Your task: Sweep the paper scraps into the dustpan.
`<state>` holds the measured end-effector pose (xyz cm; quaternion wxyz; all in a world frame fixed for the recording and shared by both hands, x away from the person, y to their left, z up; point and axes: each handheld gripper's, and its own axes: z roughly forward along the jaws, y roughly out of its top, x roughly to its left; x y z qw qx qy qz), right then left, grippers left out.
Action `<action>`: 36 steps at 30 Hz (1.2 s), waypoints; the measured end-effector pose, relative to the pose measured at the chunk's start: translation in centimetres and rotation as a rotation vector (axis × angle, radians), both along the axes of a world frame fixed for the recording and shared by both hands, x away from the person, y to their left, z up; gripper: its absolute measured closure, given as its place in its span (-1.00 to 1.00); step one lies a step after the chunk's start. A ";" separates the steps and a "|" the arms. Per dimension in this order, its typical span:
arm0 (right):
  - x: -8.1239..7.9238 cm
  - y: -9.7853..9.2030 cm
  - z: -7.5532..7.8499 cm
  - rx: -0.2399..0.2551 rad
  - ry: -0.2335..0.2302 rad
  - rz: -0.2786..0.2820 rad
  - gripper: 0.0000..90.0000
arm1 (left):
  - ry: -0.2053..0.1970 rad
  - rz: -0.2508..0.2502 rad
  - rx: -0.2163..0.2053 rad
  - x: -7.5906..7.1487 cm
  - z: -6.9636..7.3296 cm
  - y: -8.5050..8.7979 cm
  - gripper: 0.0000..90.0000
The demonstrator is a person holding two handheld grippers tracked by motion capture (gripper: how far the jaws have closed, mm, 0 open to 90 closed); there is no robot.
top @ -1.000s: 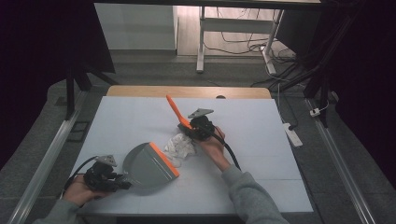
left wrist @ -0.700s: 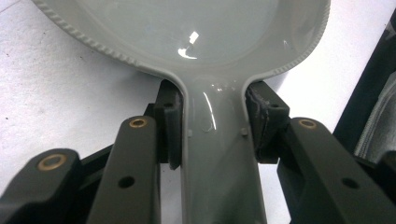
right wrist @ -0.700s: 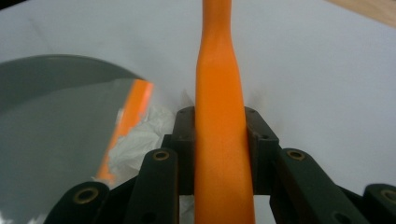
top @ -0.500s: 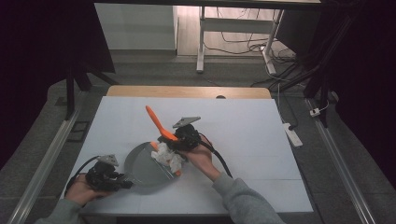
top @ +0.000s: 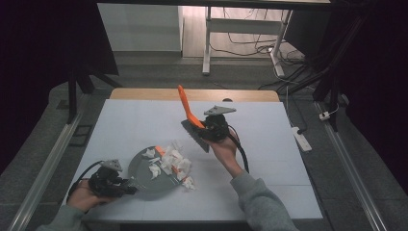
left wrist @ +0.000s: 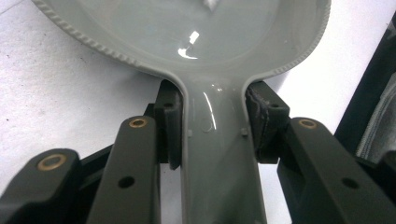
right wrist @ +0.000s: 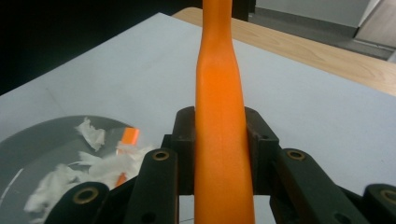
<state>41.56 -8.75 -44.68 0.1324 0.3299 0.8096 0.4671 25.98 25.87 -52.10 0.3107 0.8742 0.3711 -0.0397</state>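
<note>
A grey dustpan (top: 144,179) with an orange lip lies flat at the table's front left. My left gripper (top: 115,182) is shut on its handle (left wrist: 219,158), with a pad on each side. White paper scraps (top: 169,161) lie in the pan and across its lip; one scrap (top: 188,183) sits at the pan's edge. My right gripper (top: 211,130) hovers above the table, right of the pan, shut on the orange handle (top: 184,107) of a brush whose dark head (top: 195,138) hangs below. In the right gripper view the handle (right wrist: 220,121) rises between the jaws, with the pan (right wrist: 23,149) and scraps (right wrist: 70,172) at lower left.
The white tabletop (top: 269,159) has a wooden strip (top: 144,94) along its far edge. A white power strip (top: 299,138) lies on the floor at the right, and a desk frame (top: 208,43) stands beyond the table.
The brush swept left to the dustpan and pushed the scraps from the table into it, then rose back up and to the right. The left gripper and pan stayed put.
</note>
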 end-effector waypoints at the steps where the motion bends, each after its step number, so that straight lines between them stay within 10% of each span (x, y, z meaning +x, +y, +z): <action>1: 0.2 -0.1 -0.1 0.000 0.006 -0.007 0.56 | 0.000 0.000 0.000 0.0 0.0 0.0 0.36; 21: 1.0 1.8 -4.0 -0.144 0.073 0.005 0.56 | 0.000 -0.005 -0.001 0.0 0.0 -0.3 0.36; 36: -1.8 5.8 -4.6 -0.203 0.046 0.129 0.56 | -0.002 -0.017 0.003 0.1 0.0 -0.8 0.36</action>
